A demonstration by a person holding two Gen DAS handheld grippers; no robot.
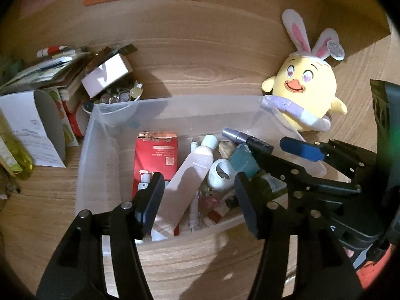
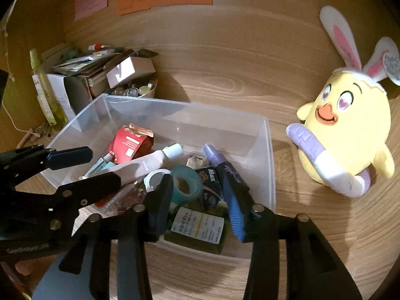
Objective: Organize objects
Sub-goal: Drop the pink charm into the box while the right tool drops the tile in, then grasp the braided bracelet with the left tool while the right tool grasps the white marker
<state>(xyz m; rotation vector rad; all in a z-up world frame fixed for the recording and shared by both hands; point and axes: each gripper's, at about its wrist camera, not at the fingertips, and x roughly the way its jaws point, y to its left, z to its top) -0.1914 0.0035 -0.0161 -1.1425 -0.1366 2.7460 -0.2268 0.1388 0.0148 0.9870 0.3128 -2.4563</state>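
A clear plastic bin (image 1: pixel 95 125) (image 2: pixel 270 155) on the wooden desk holds a red box (image 1: pixel 155 157) (image 2: pixel 130 145), a white tube (image 1: pixel 190 170) (image 2: pixel 150 162), tape rolls (image 2: pixel 187 182), a purple marker (image 2: pixel 220 162) and a green-labelled bottle (image 2: pixel 200 227). My left gripper (image 1: pixel 197 197) is open and empty above the bin's near side. My right gripper (image 2: pixel 197 202) is open and empty over the bottle and tape; it also shows in the left wrist view (image 1: pixel 287 155). The left gripper shows at the left of the right wrist view (image 2: pixel 87 167).
A yellow chick plush with bunny ears (image 1: pixel 307 92) (image 2: pixel 347 135) sits right of the bin. A pile of books, a white box and a bowl of glass beads (image 1: pixel 120 95) (image 2: pixel 135 90) crowd the back left. A yellow-green bottle (image 2: pixel 45 92) stands there.
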